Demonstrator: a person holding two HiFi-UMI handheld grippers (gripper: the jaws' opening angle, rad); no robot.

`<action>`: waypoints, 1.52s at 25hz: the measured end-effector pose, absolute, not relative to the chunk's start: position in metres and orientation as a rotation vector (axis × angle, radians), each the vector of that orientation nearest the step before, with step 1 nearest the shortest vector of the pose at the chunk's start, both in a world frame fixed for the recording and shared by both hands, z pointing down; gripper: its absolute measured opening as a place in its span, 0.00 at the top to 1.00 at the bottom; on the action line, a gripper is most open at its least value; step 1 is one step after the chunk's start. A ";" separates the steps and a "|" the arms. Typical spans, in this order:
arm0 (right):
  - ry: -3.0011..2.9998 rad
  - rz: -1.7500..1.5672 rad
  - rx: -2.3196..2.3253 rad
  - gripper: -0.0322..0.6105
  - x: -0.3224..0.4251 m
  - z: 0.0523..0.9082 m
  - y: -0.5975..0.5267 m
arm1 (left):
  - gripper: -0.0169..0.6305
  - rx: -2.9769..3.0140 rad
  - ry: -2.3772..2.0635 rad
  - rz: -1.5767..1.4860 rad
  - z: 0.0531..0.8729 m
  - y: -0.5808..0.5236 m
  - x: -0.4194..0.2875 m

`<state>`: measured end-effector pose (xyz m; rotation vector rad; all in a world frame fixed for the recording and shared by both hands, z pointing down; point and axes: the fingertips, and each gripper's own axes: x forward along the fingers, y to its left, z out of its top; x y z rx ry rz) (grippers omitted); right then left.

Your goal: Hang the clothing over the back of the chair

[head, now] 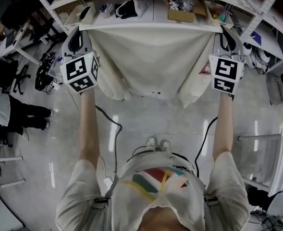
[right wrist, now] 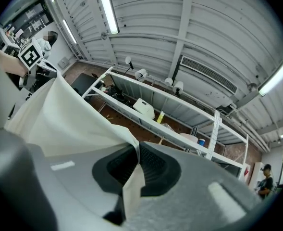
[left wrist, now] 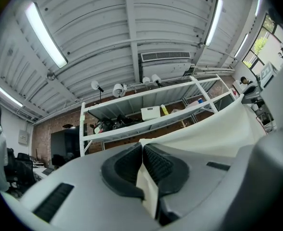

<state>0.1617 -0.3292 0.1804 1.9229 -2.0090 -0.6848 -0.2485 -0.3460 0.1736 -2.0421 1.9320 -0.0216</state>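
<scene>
Left gripper and right gripper hold a cream garment spread wide.

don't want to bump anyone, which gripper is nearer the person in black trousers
Left. The left gripper grips a corner of the clothing on the side where the person stands; the right gripper grips the opposite corner, with the spread cloth between.

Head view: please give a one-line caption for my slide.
The left gripper and right gripper hold a cream garment spread between them.
</scene>
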 end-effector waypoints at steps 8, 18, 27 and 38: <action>-1.992 -0.811 1.889 0.94 0.157 0.144 -0.347 | 0.95 -1.990 1.909 -0.011 0.141 -0.357 -0.253; -1.979 -0.675 1.793 0.94 0.157 0.196 -0.373 | 0.95 -2.068 1.953 -0.153 0.197 -0.382 -0.252; -1.945 -0.571 1.725 0.94 0.165 0.256 -0.371 | 0.95 -2.136 1.945 -0.268 0.252 -0.388 -0.243; -1.923 -0.453 1.685 0.94 0.171 0.311 -0.369 | 0.95 -2.207 1.963 -0.372 0.309 -0.394 -0.237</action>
